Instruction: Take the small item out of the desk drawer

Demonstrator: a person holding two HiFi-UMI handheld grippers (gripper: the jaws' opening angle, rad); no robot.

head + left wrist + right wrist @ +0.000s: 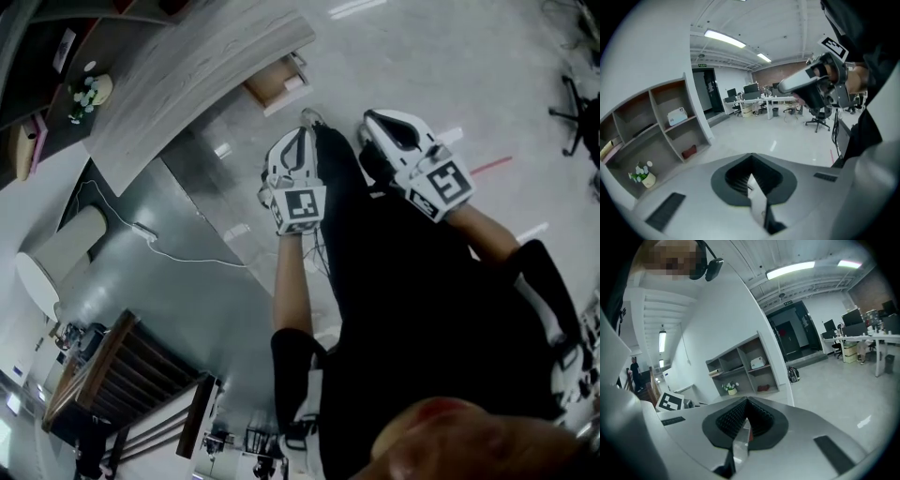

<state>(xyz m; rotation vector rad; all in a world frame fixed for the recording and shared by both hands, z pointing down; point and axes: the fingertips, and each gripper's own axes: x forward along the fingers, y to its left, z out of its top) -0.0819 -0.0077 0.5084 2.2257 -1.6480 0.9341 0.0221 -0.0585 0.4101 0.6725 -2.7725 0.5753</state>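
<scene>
No drawer or small item shows in any view. In the head view both grippers are held up in front of the person's dark-clothed body, over the floor. My left gripper is shut with nothing between its jaws, and its own view shows the jaws meeting and pointing out across an office room. Just to its right, my right gripper is also shut and empty, as its own view confirms. The right gripper appears in the left gripper view at the upper right.
A grey open shelf unit holds a small potted plant, a white box and a red thing. A white cable runs across the shiny floor. A cardboard box lies by the shelf. Office desks and chairs stand far off.
</scene>
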